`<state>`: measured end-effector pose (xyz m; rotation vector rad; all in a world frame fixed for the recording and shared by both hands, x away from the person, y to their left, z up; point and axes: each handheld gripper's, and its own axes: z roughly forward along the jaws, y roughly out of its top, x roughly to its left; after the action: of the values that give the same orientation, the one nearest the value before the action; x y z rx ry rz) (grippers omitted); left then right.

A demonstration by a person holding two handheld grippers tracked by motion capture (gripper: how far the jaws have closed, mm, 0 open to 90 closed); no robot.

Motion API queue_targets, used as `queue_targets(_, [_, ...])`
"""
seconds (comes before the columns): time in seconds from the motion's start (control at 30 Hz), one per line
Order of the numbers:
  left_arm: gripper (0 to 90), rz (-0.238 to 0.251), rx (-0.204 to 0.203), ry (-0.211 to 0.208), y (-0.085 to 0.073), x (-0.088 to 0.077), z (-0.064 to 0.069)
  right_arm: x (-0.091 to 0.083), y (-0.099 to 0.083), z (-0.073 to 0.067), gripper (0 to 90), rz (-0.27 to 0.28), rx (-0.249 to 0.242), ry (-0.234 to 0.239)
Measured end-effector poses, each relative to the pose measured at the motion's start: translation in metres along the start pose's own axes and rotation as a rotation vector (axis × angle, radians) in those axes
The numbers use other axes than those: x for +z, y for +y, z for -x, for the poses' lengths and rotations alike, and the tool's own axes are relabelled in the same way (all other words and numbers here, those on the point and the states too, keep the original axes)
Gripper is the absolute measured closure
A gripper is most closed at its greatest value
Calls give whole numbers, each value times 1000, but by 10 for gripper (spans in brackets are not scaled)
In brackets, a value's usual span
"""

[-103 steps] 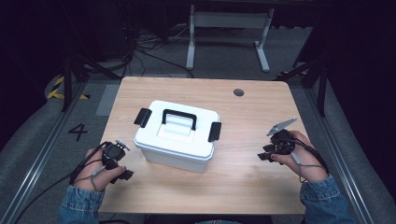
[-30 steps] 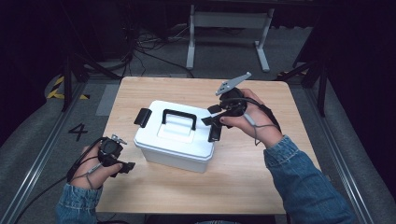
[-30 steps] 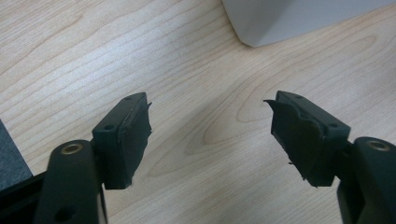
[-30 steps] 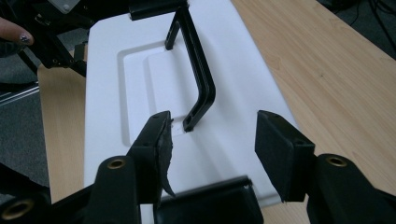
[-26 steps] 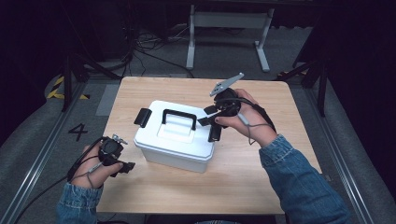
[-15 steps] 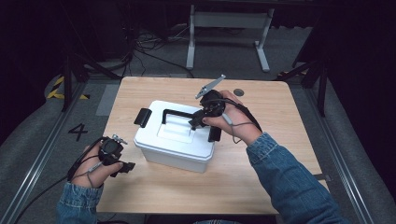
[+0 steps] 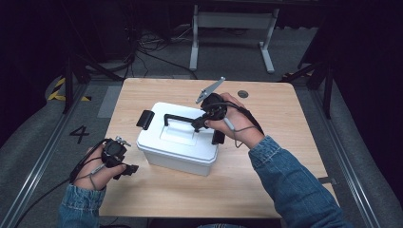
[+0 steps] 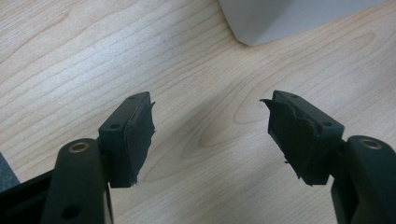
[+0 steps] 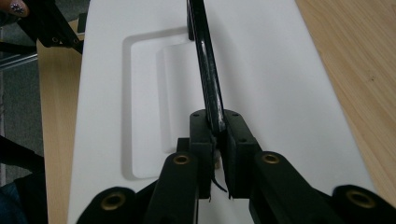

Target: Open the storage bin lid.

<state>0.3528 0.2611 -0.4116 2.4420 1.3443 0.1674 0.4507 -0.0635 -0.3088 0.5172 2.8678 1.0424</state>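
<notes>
A white plastic storage box point(image 7: 178, 142) with a lid sits near the middle of the light wooden tabletop point(image 7: 266, 180), slightly toward the person's left, with a black latch point(image 7: 145, 119) on its left end and another black latch point(image 7: 218, 137) on its right end. A black carry handle point(image 7: 180, 119) stands raised above the recessed panel in the lid. The right tool point(image 7: 200, 124) reaches over the right part of the lid, held in the person's right hand point(image 7: 233, 124), and a grey three-cornered plate point(image 7: 209, 90) sticks up from its top. In the right gripper view its two black jaws are clenched on the black bar of the handle point(image 9: 208, 88), which runs away from the jaws across the white lid point(image 9: 261, 84); the recess point(image 9: 144, 102) in the lid lies just left of the bar. The left tool point(image 7: 127, 168) rests low over the tabletop near the front left corner of the box, held in the person's left hand point(image 7: 97, 166), well apart from the right tool. In the left gripper view its jaws stand wide apart with nothing between them, above bare wood grain point(image 8: 205, 116), and a corner of the white box point(image 8: 280, 18) shows at the top edge. Both forearms wear blue denim sleeves point(image 7: 294, 185). A small dark round grommet point(image 7: 243, 94) sits in the tabletop near the far edge.
</notes>
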Motion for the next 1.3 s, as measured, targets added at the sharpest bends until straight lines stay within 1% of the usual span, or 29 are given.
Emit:
queue_targets(0.03, [319,0,0,0,0,0,0,0,0,0,842,0,0,0])
queue_targets(0.13, [319,-1,3,2,0,0,0,-1,0,-1,845,7,-23,-7])
queue_targets(0.17, [318,-3,-1,-1,0,0,0,-3,1,-3,847,23,-38,-12])
queue_targets(0.23, [318,-1,-4,0,-1,0,0,-4,2,-4,848,29,-43,-16])
queue_targets(0.3, [319,-1,1,-4,-1,0,0,-6,4,-7,851,43,-56,-25])
queue_targets(0.33, [319,3,7,-1,-1,0,-1,-8,6,-9,852,52,-66,-24])
queue_targets(0.37, [319,7,0,-3,-2,0,-1,-9,7,-9,852,56,-74,-30])
queue_targets(0.4, [319,8,-7,-3,-2,0,-1,-11,9,-10,852,59,-78,-30])
queue_targets(0.47, [319,3,-1,0,-3,-1,-1,-14,11,-11,852,69,-82,-30])
queue_targets(0.53, [320,6,-2,0,-4,-1,-1,-21,12,-12,852,86,-89,-47])
queue_targets(0.57, [320,6,-2,0,-4,-1,-1,-21,12,-12,852,86,-89,-47])
queue_targets(0.6, [320,5,-2,1,-4,-1,-1,-26,13,-13,852,104,-92,-51])
queue_targets(0.63, [320,4,-2,0,-4,-1,-1,-26,13,-13,852,104,-92,-51])
queue_targets(0.7, [320,2,-1,3,-5,0,-1,-31,14,-13,852,122,-93,-48])
queue_targets(0.8, [320,1,-8,1,-5,1,-1,-38,14,-13,853,147,-85,-48])
queue_targets(0.87, [320,4,-2,5,-6,1,-2,-41,14,-12,853,154,-83,-50])
queue_targets(0.9, [319,4,-6,4,-6,0,-1,-45,13,-11,852,164,-77,-56])
queue_targets(1.07, [317,1,-8,2,-6,0,-1,-53,12,-10,853,186,-62,-58])
queue_targets(1.17, [313,3,-5,5,-6,0,-2,-59,9,-9,853,195,-59,-68])
queue_targets(1.3, [307,2,-10,5,-6,0,-2,-71,2,-5,853,202,-53,-99])
